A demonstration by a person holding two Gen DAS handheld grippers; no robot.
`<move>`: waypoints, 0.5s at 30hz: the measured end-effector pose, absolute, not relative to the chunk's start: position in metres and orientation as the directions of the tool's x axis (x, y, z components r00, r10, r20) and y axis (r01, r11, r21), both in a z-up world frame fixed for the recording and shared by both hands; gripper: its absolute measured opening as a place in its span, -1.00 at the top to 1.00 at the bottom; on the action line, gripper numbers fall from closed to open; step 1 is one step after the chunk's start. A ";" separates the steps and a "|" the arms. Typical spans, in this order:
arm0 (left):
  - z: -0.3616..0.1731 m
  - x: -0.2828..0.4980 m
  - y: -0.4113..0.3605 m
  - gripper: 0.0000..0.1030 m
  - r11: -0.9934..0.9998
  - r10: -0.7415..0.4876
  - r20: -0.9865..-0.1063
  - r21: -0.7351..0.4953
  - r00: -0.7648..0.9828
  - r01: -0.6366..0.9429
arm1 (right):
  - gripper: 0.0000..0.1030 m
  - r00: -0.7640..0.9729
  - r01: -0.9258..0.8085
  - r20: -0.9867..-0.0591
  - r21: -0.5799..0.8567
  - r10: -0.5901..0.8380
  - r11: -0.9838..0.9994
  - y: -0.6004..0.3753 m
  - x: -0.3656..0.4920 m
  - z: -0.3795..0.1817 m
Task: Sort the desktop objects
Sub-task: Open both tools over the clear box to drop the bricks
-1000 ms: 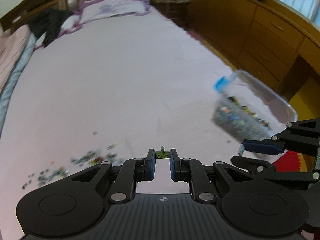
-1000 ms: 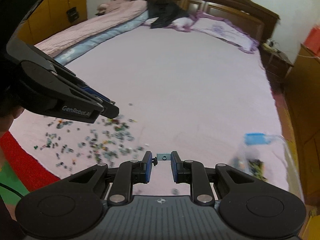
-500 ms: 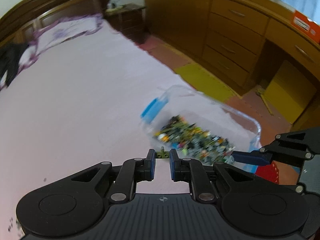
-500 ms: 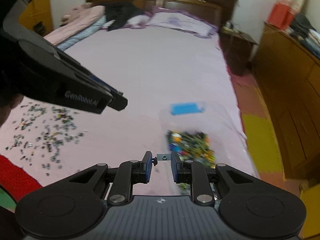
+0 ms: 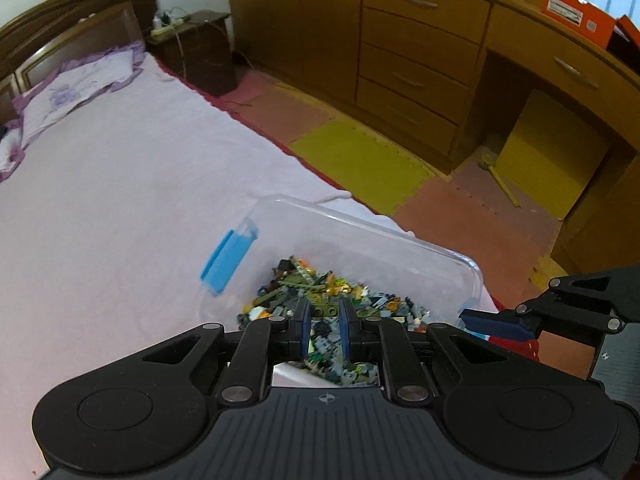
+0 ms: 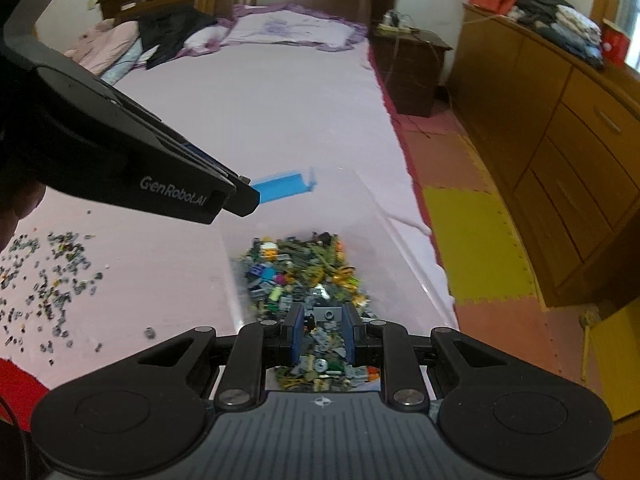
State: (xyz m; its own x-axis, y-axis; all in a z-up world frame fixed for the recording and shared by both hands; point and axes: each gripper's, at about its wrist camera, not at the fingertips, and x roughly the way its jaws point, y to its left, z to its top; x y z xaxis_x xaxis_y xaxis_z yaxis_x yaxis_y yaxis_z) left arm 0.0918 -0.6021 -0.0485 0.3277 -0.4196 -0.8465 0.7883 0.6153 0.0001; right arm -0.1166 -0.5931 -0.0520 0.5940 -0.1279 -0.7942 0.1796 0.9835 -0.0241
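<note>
My left gripper (image 5: 325,314) is shut on a small olive-green brick (image 5: 325,309) and hangs over a clear plastic bin (image 5: 360,225) with a blue latch (image 5: 228,262). A heap of small mixed bricks (image 5: 316,280) fills the bin. In the right wrist view my right gripper (image 6: 323,322) is shut on a small grey piece (image 6: 329,313), also above the bin's heap (image 6: 304,268). The left gripper's fingertips (image 6: 240,200) reach in from the upper left there. Loose bricks (image 6: 52,280) lie scattered on the pink sheet to the left.
The bin sits near the bed's right edge (image 6: 404,160). Beyond it are foam floor mats (image 5: 360,156), wooden drawers (image 5: 412,60) and a nightstand (image 5: 196,48). A pillow (image 6: 288,28) and dark clothes (image 6: 172,32) lie at the headboard.
Both grippers have swung right, away from the scattered bricks, and now hang over the bin. Each still grips its small piece.
</note>
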 end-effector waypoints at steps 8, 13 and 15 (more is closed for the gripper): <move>-0.044 0.044 -0.545 0.61 0.605 -0.431 -0.844 -0.008 0.319 0.796 | 0.56 0.583 0.206 -0.800 -0.025 -0.143 0.978 -0.603 -0.110 -0.054; -0.069 0.067 -0.472 0.39 0.608 -0.435 -0.842 -0.014 0.319 0.794 | 0.28 0.586 0.207 -0.797 -0.031 -0.149 0.978 -0.604 -0.109 -0.054; -0.074 0.074 -0.456 0.37 0.612 -0.436 -0.842 -0.019 0.318 0.791 | 0.21 0.588 0.204 -0.795 -0.037 -0.152 0.978 -0.603 -0.108 -0.054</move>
